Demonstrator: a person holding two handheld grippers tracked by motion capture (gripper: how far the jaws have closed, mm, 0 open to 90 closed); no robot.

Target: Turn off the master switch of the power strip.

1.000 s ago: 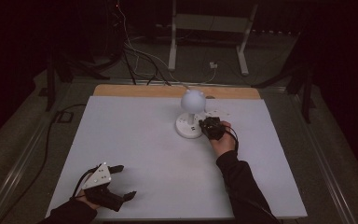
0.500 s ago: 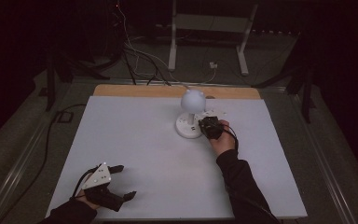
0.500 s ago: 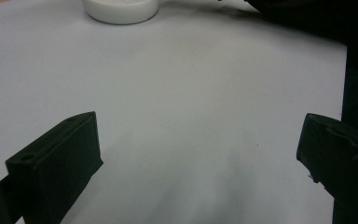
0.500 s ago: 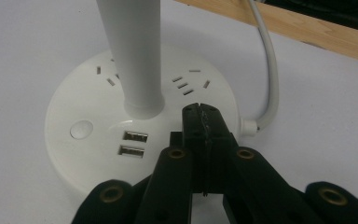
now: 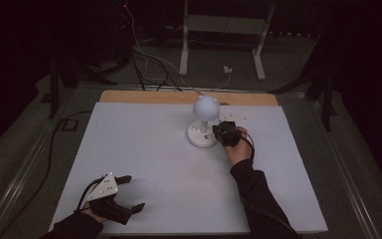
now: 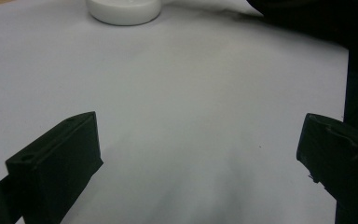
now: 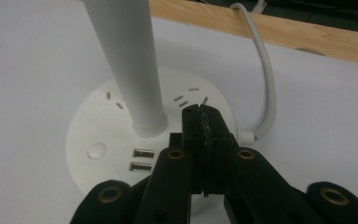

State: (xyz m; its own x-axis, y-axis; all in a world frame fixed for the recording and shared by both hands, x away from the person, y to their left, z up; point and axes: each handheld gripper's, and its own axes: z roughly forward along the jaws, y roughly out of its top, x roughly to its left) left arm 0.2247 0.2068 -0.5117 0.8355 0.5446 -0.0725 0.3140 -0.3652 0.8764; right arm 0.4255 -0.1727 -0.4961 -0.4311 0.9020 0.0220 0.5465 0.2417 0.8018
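A white desk lamp with a globe head (image 5: 205,107) stands on a round base (image 5: 201,135) at the far middle of the white table. The base (image 7: 116,126) carries socket slots, two USB ports (image 7: 142,159) and a round button (image 7: 96,150), and the stem (image 7: 126,60) rises from it. My right gripper (image 5: 217,133) is shut with nothing between the jaws. Its tip (image 7: 199,114) hovers over the base's right side beside the stem; I cannot tell whether it touches. My left gripper (image 5: 132,193) is open and empty at the near left (image 6: 198,158), low over the table.
A white cable (image 7: 266,79) leaves the base toward the wooden back edge (image 7: 284,32). The lamp base (image 6: 123,9) lies far ahead of the left gripper, with the right sleeve (image 6: 307,18) to its right. Dark cables and a metal stand (image 5: 224,30) are beyond the table.
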